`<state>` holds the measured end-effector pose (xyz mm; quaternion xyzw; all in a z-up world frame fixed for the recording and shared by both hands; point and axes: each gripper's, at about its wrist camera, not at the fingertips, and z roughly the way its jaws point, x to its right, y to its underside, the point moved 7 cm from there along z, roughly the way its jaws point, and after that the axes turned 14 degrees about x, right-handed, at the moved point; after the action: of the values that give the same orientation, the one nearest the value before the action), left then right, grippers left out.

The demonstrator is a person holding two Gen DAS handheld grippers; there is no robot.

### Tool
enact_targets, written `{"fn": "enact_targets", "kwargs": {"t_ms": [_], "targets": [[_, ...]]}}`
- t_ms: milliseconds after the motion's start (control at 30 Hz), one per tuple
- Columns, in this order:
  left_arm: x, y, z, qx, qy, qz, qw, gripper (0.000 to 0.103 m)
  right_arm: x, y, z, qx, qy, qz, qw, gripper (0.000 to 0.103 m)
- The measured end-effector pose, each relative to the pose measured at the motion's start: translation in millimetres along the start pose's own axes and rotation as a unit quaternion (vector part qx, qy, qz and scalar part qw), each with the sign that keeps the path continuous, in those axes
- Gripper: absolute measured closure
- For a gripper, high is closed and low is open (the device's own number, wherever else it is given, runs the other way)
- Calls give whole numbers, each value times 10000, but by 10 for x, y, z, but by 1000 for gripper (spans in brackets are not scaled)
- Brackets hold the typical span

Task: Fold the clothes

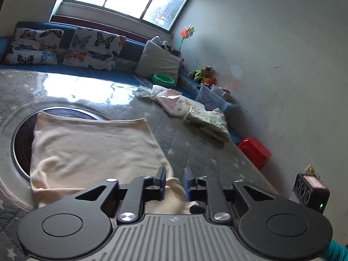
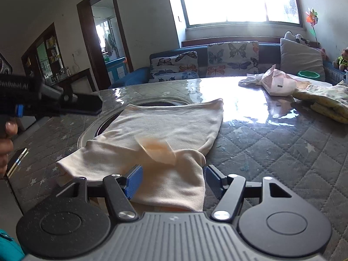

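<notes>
A cream garment (image 1: 93,143) (image 2: 169,121) lies flat on the quilted grey table cover (image 1: 195,152), partly over a dark round inset (image 1: 21,134). Its near end is bunched, and a small flap (image 2: 157,150) on it shows blurred. My left gripper (image 1: 175,174) has its jaws a little apart, with the bunched cloth lying under the gap. In the right wrist view the left gripper (image 2: 93,106) hangs above the table at the left, clear of the garment. My right gripper (image 2: 173,174) stands open wide over the garment's near edge, and its pads do not press the cloth.
A folded yellowish garment (image 2: 324,102) and a plastic-wrapped package (image 2: 278,82) lie at the table's far right. A sofa with butterfly cushions (image 2: 232,58) runs behind. A red stool (image 1: 254,150) and a black device (image 1: 311,191) stand by the right wall. A person's hand (image 2: 6,143) shows at left.
</notes>
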<state>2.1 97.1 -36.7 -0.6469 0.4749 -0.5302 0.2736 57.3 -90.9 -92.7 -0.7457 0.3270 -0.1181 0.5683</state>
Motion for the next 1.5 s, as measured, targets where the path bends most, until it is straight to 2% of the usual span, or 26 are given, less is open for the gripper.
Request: {"fn": "enact_targets", "kwargs": {"t_ms": [33,100,267,367,533,733,867,1000,1133,1167,1267,1333,1500], "targets": [[-52,2,-57,20,-54,43,10000,66,-5,-5,4,-4,-4,-9,10000,38],[-155,5,-172,61,-163,131,9998,63,-14,-17,14,-4,-20,-13,10000,38],[-633,138,-612,-35,-1039,667,9923,60,-60,-18,85,-62,-113,-44,9999,42],[-875,305,-873,-209,-1440,735,9866,59,-113,3,155,-154,-218,-104,9996,46],[-988,564,-1023,-500,-1547,748,9838,58,-118,52,352,-338,-253,-48,9991,54],[-874,675,-822,-605,-1344,814,9857,54,-124,97,496,-514,-167,-62,9985,58],[-877,684,-692,-581,-1546,969,9815,53,-121,102,512,-530,-113,-117,9985,67],[-936,672,-697,-488,-1893,1264,9725,57,-117,106,527,-543,-59,-172,9984,74],[-989,696,-760,-499,-2148,1512,9636,77,-113,110,542,-557,-5,-228,9982,78],[-996,704,-775,-505,-2198,1547,9619,78,-112,111,546,-561,9,-242,9981,83],[-955,729,-796,-515,-2245,1795,9564,87,-109,114,557,-571,49,-283,9980,91],[-957,772,-795,-622,-2291,1893,9528,87,-104,101,560,-527,109,-305,9981,91],[-1004,707,-888,-680,-2193,1759,9573,83,-89,86,560,-529,100,-327,9980,90]]}}
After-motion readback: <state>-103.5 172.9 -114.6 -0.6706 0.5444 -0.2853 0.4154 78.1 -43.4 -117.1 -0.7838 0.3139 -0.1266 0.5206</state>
